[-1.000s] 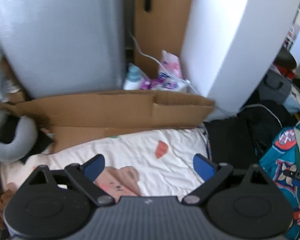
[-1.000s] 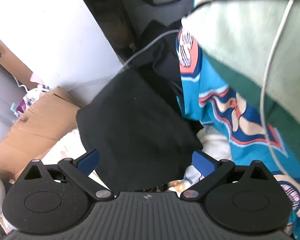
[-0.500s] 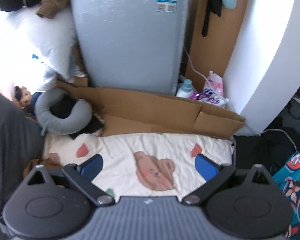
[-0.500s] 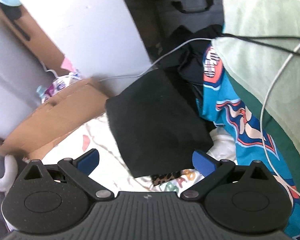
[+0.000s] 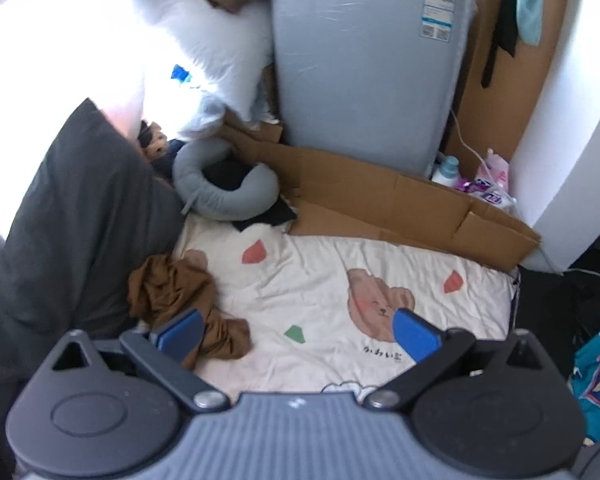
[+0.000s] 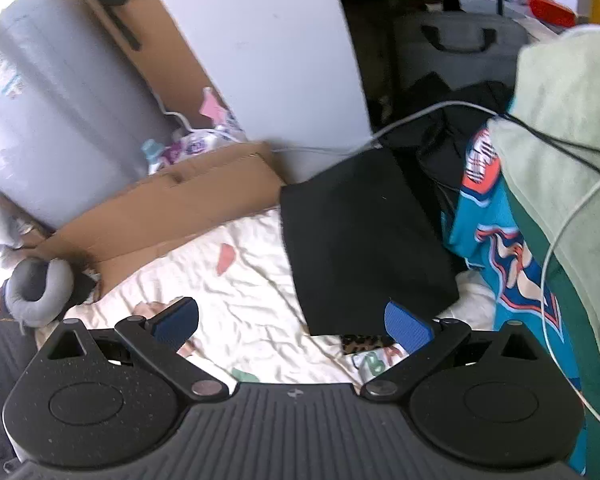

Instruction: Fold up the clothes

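Left gripper [image 5: 296, 336]: jaws spread wide, nothing between them; held above the cream bear-print sheet [image 5: 320, 280].
Right gripper [image 6: 292, 322]: jaws spread wide, holding nothing; held above the same sheet [image 6: 236, 280].
Brown garment [image 5: 180, 296]: crumpled in a heap on the sheet's left part, just beside the dark grey pillow [image 5: 80, 216]; the left gripper's left blue pad [image 5: 178, 334] overlaps it in view, contact cannot be told.
Black folded garment [image 6: 364, 240]: lies flat at the sheet's right edge, ahead of the right gripper's right pad [image 6: 408, 326].
Teal patterned garment [image 6: 496, 232]: just right of the black one, partly under a pale green cloth [image 6: 568, 140].
Cardboard [image 5: 400, 204]: flattened along the sheet's far edge, in front of the grey appliance [image 5: 364, 64].
Neck pillow [image 5: 224, 184]: grey, at the sheet's far left corner.
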